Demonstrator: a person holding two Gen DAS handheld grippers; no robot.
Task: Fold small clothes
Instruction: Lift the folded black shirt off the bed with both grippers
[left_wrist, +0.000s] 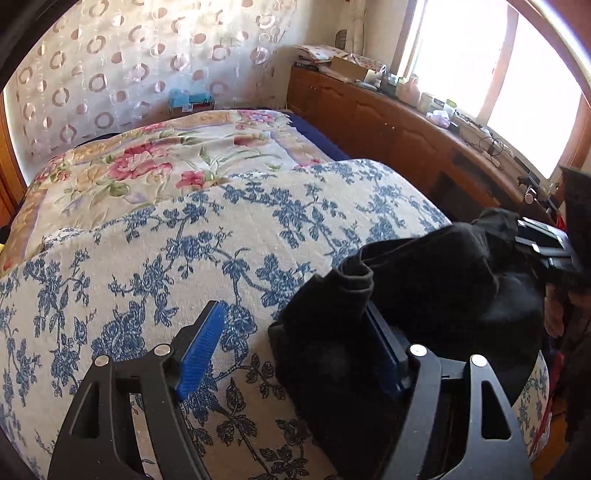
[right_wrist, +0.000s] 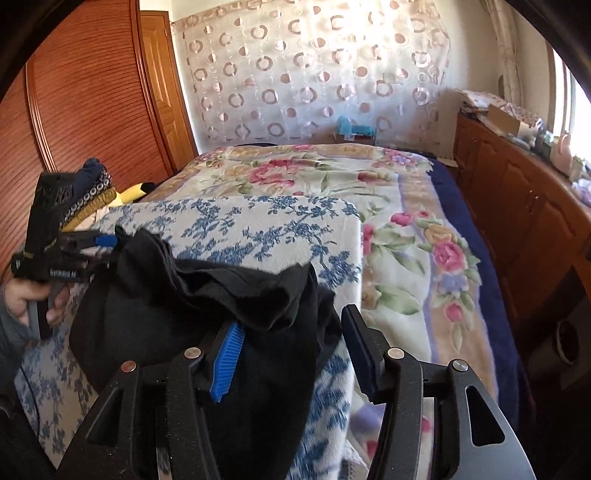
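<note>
A small black garment (left_wrist: 436, 280) lies bunched on the blue-and-white floral cloth (left_wrist: 207, 251) covering the bed. My left gripper (left_wrist: 295, 317) is open; the garment's left edge drapes over its right finger (left_wrist: 384, 354) and its left finger (left_wrist: 201, 347) is bare over the cloth. In the right wrist view the garment (right_wrist: 177, 295) lies in front of my right gripper (right_wrist: 291, 343), which is open, with cloth over its left finger (right_wrist: 227, 360). My left gripper (right_wrist: 85, 242) shows there at the garment's far left corner.
A pink-flowered blanket (left_wrist: 155, 162) covers the far bed. A wooden cabinet (left_wrist: 399, 125) with clutter runs along the window side. A wooden wardrobe (right_wrist: 92, 92) and a stack of folded clothes (right_wrist: 92, 192) stand at the left. A patterned curtain (right_wrist: 314, 74) hangs behind.
</note>
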